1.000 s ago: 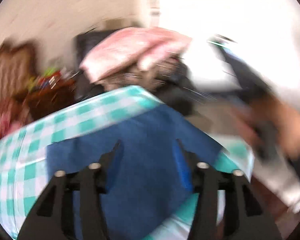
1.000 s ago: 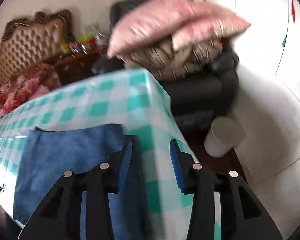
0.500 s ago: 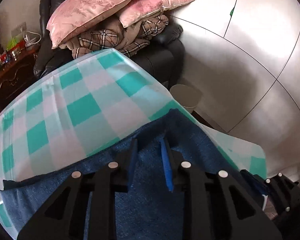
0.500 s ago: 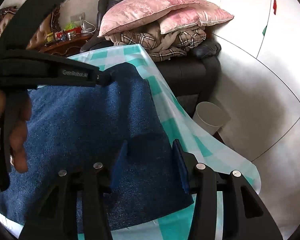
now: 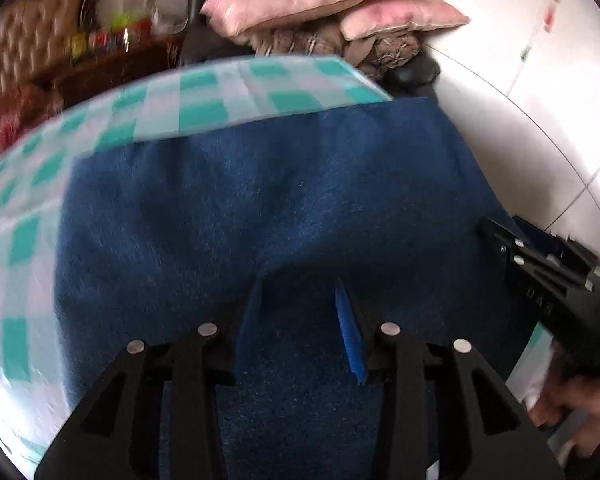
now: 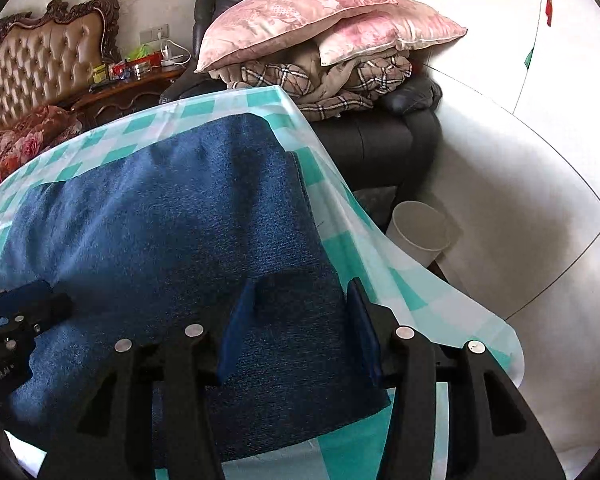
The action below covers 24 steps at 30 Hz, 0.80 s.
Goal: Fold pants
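Dark blue pants (image 5: 268, 200) lie folded in layers on a table with a teal-and-white checked cloth (image 5: 204, 104). My left gripper (image 5: 300, 296) is open, its fingers just above the blue fabric. My right gripper (image 6: 300, 292) is open too, over the near right part of the pants (image 6: 204, 208), close to the cloth's hanging edge (image 6: 380, 248). The right gripper shows at the right edge of the left wrist view (image 5: 548, 268); the left gripper shows at the left edge of the right wrist view (image 6: 16, 320). I cannot tell whether the fingers touch the fabric.
A black armchair (image 6: 380, 144) piled with pink pillows (image 6: 300, 20) and plaid blankets stands behind the table. A white bin (image 6: 420, 232) sits on the floor at the right. A tufted headboard (image 6: 40, 64) and a wooden side table are at the back left.
The left gripper has opened wider and pulled back toward the near side of the pants. The right gripper has stayed open over the near right part.
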Available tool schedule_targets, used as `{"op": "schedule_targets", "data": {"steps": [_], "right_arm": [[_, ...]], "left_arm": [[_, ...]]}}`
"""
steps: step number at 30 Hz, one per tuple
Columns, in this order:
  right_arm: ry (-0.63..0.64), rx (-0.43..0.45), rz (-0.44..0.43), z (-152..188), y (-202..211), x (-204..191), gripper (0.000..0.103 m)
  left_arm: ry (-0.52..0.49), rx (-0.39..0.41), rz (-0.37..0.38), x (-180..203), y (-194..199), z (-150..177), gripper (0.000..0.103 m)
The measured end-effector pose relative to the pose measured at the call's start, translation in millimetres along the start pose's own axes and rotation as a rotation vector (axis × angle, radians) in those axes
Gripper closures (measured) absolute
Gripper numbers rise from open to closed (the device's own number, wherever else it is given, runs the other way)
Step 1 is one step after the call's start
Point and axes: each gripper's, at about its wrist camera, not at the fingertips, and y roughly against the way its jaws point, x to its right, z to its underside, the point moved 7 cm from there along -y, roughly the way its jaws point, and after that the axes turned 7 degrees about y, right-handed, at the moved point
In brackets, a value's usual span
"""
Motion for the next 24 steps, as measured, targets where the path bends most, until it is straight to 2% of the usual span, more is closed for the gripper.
{"op": "schedule_targets", "data": {"steps": [3,8,11,13,16,18,22,24], "right_arm": [[-0.002,-0.002,-0.004,2.9,2.0,0.0,0.056],[-0.006,0.000,-0.003,4.2,3.1,-0.1,0.055],[-0.008,-0.001,0.002,4.7,3.8,-1.0,0.054],[-0.011,-0.004,0.003,4.8,4.6,-1.1,0.053],[-0.042,-0.023,0.011,6.3,6.1,3.5,0.042],[-0.070,-0.030,0.006,7.2,13.2,6.3,0.041],[-0.010,0.062,0.015,4.7,50.2,-11.3,0.039],[-0.003,0.055,-0.011,8.0,55.7,-22.9,0.038]], "left_arm": [[0.008,0.012,0.008,3.5,14.8,0.7,0.071],[0.034,0.058,-0.031,-6.1,45.3,19.4,0.071],[0.054,-0.001,-0.046,-17.5,39.9,38.7,0.069],[0.083,0.007,-0.024,-22.7,39.9,40.8,0.066],[0.102,-0.001,-0.016,-26.9,37.6,41.5,0.063],[0.094,0.002,-0.017,-27.5,38.0,41.9,0.062],[0.108,0.008,-0.008,-29.3,36.4,43.0,0.062],[0.112,0.011,-0.011,-29.3,35.8,43.1,0.062]]}}
